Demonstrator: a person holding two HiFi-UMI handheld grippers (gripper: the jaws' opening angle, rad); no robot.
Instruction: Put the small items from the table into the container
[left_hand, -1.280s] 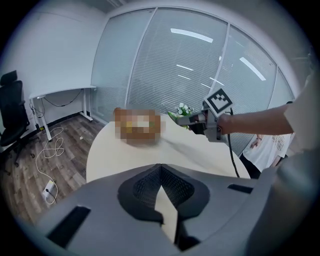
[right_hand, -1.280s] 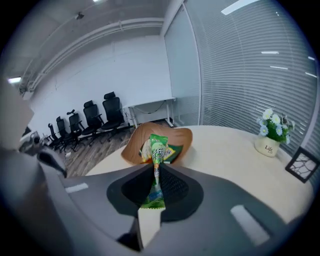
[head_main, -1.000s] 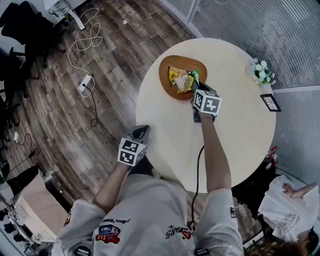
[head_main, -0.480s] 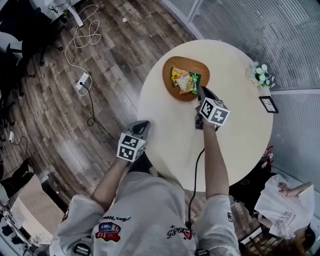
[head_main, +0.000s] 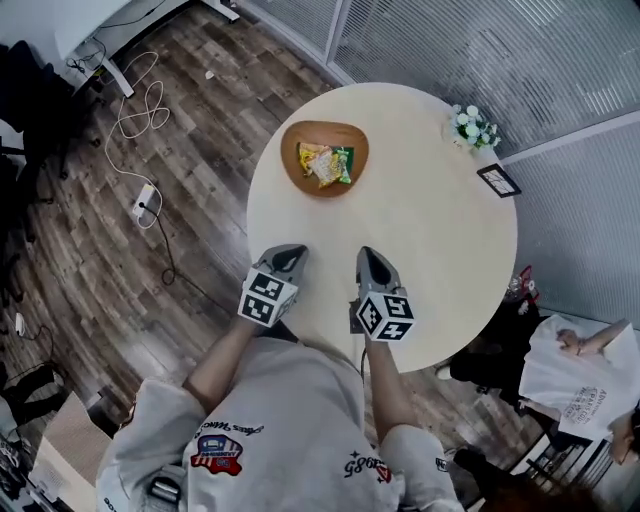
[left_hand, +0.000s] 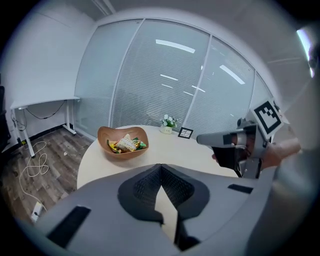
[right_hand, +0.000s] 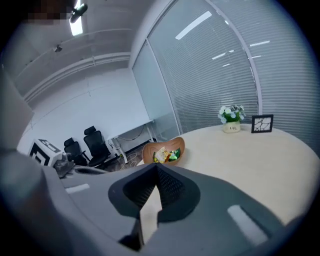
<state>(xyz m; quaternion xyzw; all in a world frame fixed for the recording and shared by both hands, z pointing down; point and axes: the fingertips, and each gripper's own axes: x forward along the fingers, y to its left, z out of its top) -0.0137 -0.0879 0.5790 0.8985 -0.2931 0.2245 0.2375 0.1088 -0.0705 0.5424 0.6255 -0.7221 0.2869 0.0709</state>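
A wooden bowl (head_main: 297, 168) stands at the far left of the round table (head_main: 440, 240) and holds several snack packets (head_main: 326, 164). Both grippers hover side by side over the table's near edge, well short of the bowl. My left gripper (head_main: 290, 254) has its jaws together with nothing in them, as the left gripper view (left_hand: 160, 167) shows. My right gripper (head_main: 370, 256) is shut and empty too (right_hand: 156, 168). Both gripper views show the bowl (left_hand: 105, 134) (right_hand: 150, 148) ahead with the packets (left_hand: 126, 144) (right_hand: 167, 155) in it.
A small flower pot (head_main: 470, 127) and a picture frame (head_main: 497, 180) stand at the table's far right edge. Cables and a power strip (head_main: 145, 200) lie on the wooden floor to the left. A person (head_main: 575, 370) sits at the lower right. Office chairs (right_hand: 92, 145) stand beyond the table.
My right gripper has drawn back from the bowl to the table's near edge, beside the left one, and its jaws have shut empty. The left gripper has shifted slightly up and over the table.
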